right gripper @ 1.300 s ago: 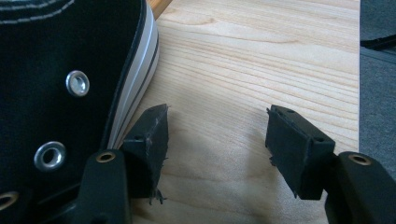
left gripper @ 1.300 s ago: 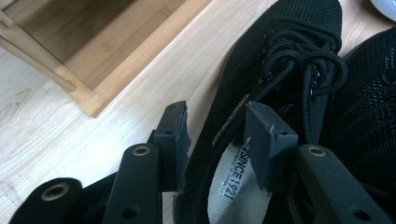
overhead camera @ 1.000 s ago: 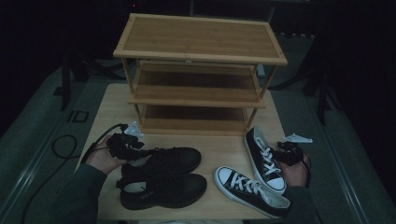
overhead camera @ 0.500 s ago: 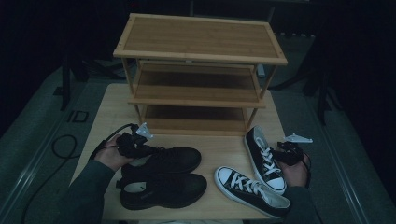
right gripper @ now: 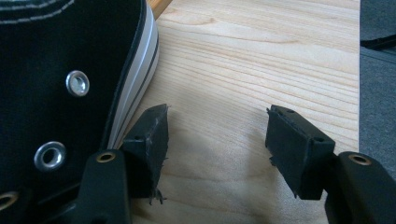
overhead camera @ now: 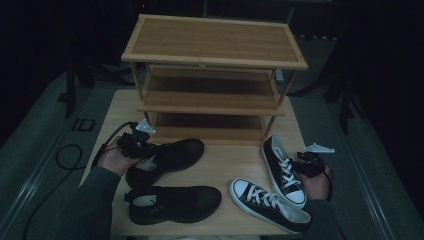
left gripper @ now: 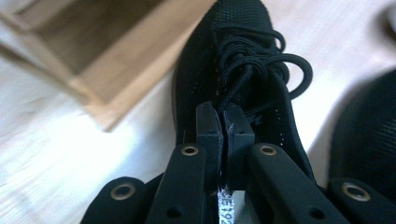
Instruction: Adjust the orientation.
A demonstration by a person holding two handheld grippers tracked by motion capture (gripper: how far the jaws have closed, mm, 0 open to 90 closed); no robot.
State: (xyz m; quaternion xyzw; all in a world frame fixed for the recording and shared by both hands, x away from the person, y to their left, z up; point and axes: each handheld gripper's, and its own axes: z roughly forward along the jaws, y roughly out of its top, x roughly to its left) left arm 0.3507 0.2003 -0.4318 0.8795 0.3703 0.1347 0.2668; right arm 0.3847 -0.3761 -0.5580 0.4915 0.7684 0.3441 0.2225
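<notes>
Two black shoes lie at the table's left. My left gripper is shut on the farther black shoe, its pads pinching the tongue just behind the laces. The nearer black shoe rests flat by the front edge. Two black-and-white sneakers lie at the right. My right gripper stands open on the table beside the farther sneaker, its left pad close to the white sole and nothing between the pads. The other sneaker lies in front.
A three-shelf wooden rack stands at the back of the wooden table, its shelves bare. A cable trails off the table's left edge. Dark floor surrounds the table.
My left gripper moved in over the farther black shoe's opening and shut on it. That shoe has shifted a little toward the rack. The right gripper stayed put.
</notes>
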